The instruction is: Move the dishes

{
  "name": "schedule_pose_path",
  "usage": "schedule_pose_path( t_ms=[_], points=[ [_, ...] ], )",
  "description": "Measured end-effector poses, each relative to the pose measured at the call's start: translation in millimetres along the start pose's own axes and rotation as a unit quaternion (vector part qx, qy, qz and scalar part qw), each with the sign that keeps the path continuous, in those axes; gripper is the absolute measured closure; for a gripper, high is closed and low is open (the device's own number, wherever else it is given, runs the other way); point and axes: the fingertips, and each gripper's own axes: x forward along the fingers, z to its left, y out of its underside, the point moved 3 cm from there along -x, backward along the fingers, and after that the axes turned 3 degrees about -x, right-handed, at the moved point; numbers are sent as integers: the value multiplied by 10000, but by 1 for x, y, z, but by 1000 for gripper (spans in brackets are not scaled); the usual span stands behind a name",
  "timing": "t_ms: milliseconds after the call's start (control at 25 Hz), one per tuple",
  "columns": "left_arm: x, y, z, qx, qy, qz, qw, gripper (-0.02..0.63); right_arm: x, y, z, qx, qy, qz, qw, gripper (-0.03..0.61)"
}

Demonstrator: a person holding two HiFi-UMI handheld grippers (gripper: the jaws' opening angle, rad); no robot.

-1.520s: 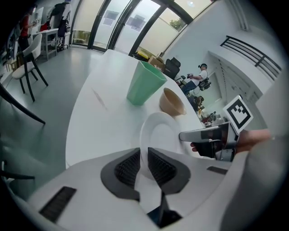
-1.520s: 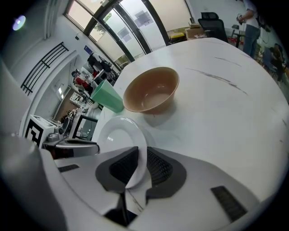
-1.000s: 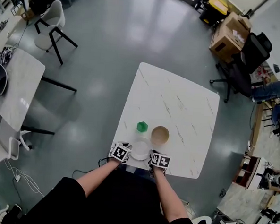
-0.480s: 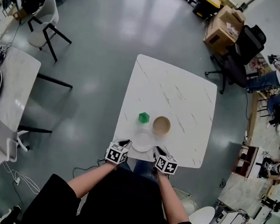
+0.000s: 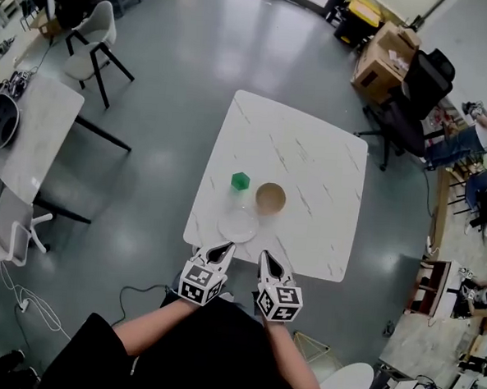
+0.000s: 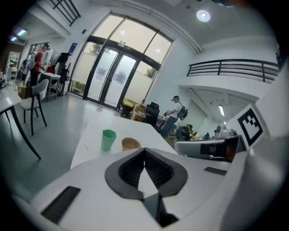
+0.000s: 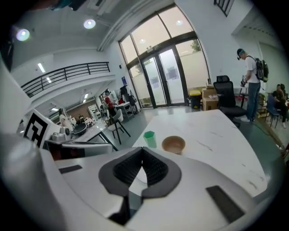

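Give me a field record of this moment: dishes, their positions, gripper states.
table: white marble top
green cup: upright, left of the bowl in the head view
wooden bowl: upright
white plate: by the near edge, closest to the grippers
left gripper: jaws together, holding nothing
right gripper: jaws together, holding nothing
contact: neither gripper touches a dish

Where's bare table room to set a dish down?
Free: the far half of the table beyond the green cup and tan bowl, and the right strip between bowl and table edge. Crowded: the near-left corner, where cup, bowl and white plate cluster.
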Motion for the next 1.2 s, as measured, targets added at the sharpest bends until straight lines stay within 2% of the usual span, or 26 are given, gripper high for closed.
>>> schedule_pose_path(
  t_ms=[120, 280, 480, 600, 760, 1000, 1200],
  points=[
    [-21, 3, -46, 111, -104, -425, 9990, 596, -50, -8, 7, -228, -110, -476, 9985, 561],
    [-54, 11, -104, 156, -167, -859, 9960, 596, -112, -1, 18, -146, -243, -822, 9962, 561],
    [-89, -1, -163, 818, -374, -1214, 9885, 596, -164, 6, 35, -557, -41, -1151, 9918, 561],
    [-111, 2, -187, 955, -378, -1365, 9853, 597, -190, 9, 42, -586, 60, -1341, 9892, 561],
    [-122, 7, -200, 1357, -273, -1537, 9784, 597, -213, 3, 44, -790, 289, -1702, 9818, 561],
    [-134, 2, -200, 1391, -153, -1799, 9737, 597, -222, -3, 62, -1031, 392, -1916, 9753, 561],
    [-141, -7, -190, 1495, -74, -1830, 9717, 596, -217, -11, 79, -1153, 393, -1969, 9728, 561]
  ],
)
